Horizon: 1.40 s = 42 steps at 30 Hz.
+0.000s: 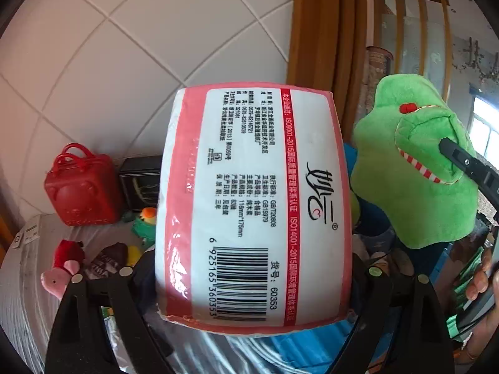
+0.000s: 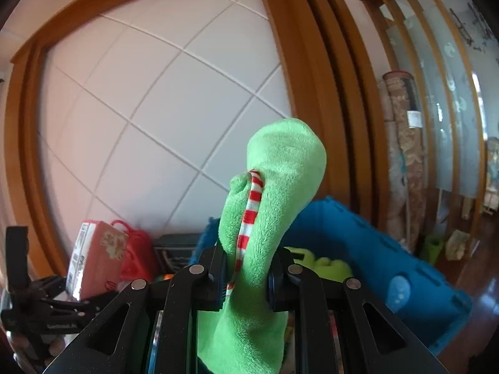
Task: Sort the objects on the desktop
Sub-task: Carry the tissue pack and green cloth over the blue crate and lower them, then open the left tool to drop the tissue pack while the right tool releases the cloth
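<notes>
Gripping a pink-and-white tissue pack between its two black fingers, the left gripper holds the pack raised so that its barcode and printed label face the left wrist camera and fill the middle of that view. In the right wrist view the same pack shows small at 8 o'clock, clamped in the left gripper.

The right gripper is closed on a green plush toy, its jaws pinching the soft body from both sides near the red-and-white striped trim; the toy rises upright from the jaws toward the middle of the frame. From the left wrist camera that toy hangs at 3 o'clock, with one black finger of the right gripper pressed on it, and the person's hand at the edge, near 4 o'clock.

Farther out at 8 o'clock in the left view, a pink plush pig lies on a grey cloth surface, and beyond it a red toy case stands beside a dark box. Behind the green toy in the right view sits a blue bin at 4 o'clock, with more green plush inside. A white tiled wall in a wooden frame closes the background.
</notes>
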Available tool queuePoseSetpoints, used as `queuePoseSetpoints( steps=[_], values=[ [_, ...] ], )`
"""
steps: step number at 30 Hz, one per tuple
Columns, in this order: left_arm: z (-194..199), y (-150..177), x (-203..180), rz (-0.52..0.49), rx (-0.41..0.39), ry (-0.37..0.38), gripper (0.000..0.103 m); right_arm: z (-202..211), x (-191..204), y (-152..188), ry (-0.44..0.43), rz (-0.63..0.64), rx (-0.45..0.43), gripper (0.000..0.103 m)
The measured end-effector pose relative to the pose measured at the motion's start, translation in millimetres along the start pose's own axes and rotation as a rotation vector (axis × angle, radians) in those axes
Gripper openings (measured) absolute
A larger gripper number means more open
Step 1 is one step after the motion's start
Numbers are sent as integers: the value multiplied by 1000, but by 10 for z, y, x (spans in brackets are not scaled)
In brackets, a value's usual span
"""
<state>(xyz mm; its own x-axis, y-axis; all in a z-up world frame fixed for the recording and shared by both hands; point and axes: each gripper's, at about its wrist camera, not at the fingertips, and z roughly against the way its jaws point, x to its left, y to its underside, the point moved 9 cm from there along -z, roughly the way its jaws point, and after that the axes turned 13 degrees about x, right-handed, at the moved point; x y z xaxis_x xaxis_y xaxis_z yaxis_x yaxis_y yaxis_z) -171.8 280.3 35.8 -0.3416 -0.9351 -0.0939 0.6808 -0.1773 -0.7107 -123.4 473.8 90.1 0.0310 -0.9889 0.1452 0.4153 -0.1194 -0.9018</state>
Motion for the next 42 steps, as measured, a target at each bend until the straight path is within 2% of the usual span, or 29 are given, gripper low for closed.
queuePoseSetpoints(
  steps=[5, 8, 11, 15, 19, 26, 29, 30, 31, 32, 33, 34, 38, 42],
  values=[
    [-347, -113, -725, -76, 73, 67, 90, -96, -583, 88, 154, 53, 46, 18],
    [-577, -72, -1004, -114, 134, 96, 90, -395, -894, 313, 203, 45, 132, 19],
    [-697, -28, -1205, -159, 171, 80, 90, -584, -1157, 566, 265, 30, 212, 19],
    [-793, -4, -1235, -197, 183, 30, 91, -685, -1334, 881, 333, 42, 270, 19],
    [-779, -3, -1281, -250, 169, -46, 92, -808, -1460, 1029, 340, 40, 311, 21],
    [-709, -14, -1262, -220, 173, -37, 93, -852, -1480, 1047, 333, 22, 332, 24],
    [-735, 21, -1263, -204, 179, -26, 93, -837, -1493, 1034, 331, 18, 333, 38],
    [-725, 22, -1263, -205, 175, -26, 93, -820, -1478, 1024, 325, 24, 325, 51],
    [-728, 18, -1283, -207, 172, -27, 93, -786, -1459, 1000, 322, 32, 303, 71],
    [-724, 20, -1290, -208, 167, -28, 93, -753, -1441, 974, 321, 40, 285, 81],
    [-717, 20, -1289, -209, 161, -29, 93, -715, -1417, 938, 321, 49, 265, 100],
    [-699, 19, -1286, -207, 153, -32, 93, -681, -1400, 908, 327, 60, 245, 103],
    [-587, 17, -1231, -184, 116, -23, 93, -686, -1401, 892, 360, 68, 227, 103],
    [-348, -18, -1061, -141, 24, -42, 93, -670, -1437, 889, 359, 38, 215, 103]
  ],
)
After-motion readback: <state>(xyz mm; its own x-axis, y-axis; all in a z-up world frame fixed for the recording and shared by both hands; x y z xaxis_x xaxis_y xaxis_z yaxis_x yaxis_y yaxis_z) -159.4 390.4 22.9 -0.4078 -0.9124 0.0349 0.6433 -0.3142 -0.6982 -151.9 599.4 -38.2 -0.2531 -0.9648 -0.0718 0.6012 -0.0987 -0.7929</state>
